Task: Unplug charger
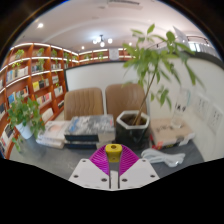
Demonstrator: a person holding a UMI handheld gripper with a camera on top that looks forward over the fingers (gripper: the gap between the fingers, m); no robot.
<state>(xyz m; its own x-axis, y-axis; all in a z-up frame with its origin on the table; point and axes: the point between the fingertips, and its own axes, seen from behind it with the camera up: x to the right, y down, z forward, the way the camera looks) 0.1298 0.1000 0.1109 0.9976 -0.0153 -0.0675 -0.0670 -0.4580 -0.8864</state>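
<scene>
My gripper (113,153) points across a dark table. Its two magenta pads (100,158) close in a V on a small yellow charger plug (113,150), which sits at the fingertips and is held above the table. I see no cord running from it. White wall sockets (204,106) show on the wall at the far right, well beyond the fingers.
A tall plant in a white pot (132,124) stands just beyond the fingers. Stacked books (90,128) lie to its left, a pink-and-white box (171,130) and a white object (160,156) to its right. Two brown chairs (84,101), a bookshelf (35,80) and a smaller plant (25,113) are behind.
</scene>
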